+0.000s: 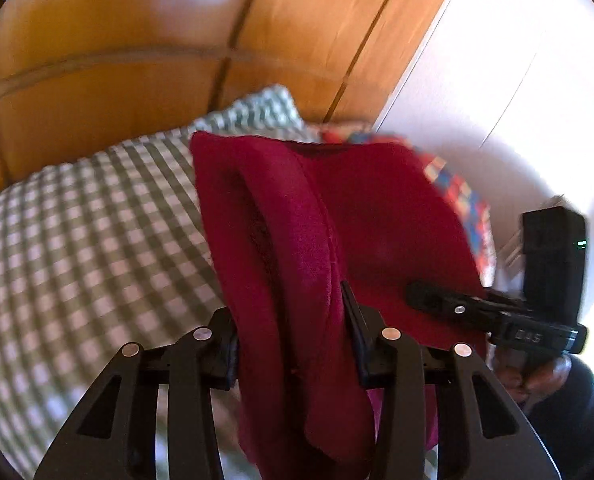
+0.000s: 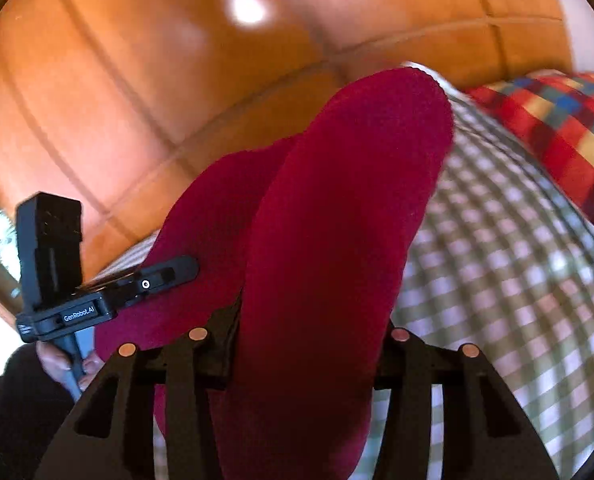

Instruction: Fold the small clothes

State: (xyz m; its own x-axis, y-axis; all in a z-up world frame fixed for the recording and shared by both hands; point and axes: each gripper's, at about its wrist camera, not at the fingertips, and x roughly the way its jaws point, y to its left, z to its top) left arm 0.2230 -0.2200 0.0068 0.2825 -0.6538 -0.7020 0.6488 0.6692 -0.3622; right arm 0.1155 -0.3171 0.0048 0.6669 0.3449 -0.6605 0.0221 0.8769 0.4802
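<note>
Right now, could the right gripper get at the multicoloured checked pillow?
Probably not yet. The right gripper is clamped on the red cloth, which the left gripper also holds. The multicoloured pillow lies unobstructed beyond the gingham cover, but the jaws are occupied.

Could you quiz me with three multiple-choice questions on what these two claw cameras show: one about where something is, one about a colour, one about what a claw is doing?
1. The multicoloured checked cushion lies:
A. on the green-checked cover
B. on the wooden panel
C. in a claw

2. The cloth being held is:
A. blue
B. dark red
C. white

3. The left claw is:
A. wide open, empty
B. out of sight
C. clamped on cloth

Answers:
1 A: the cushion rests on the checked cover.
2 B: the cloth is dark red.
3 C: the left claw pinches a thick fold.
</note>
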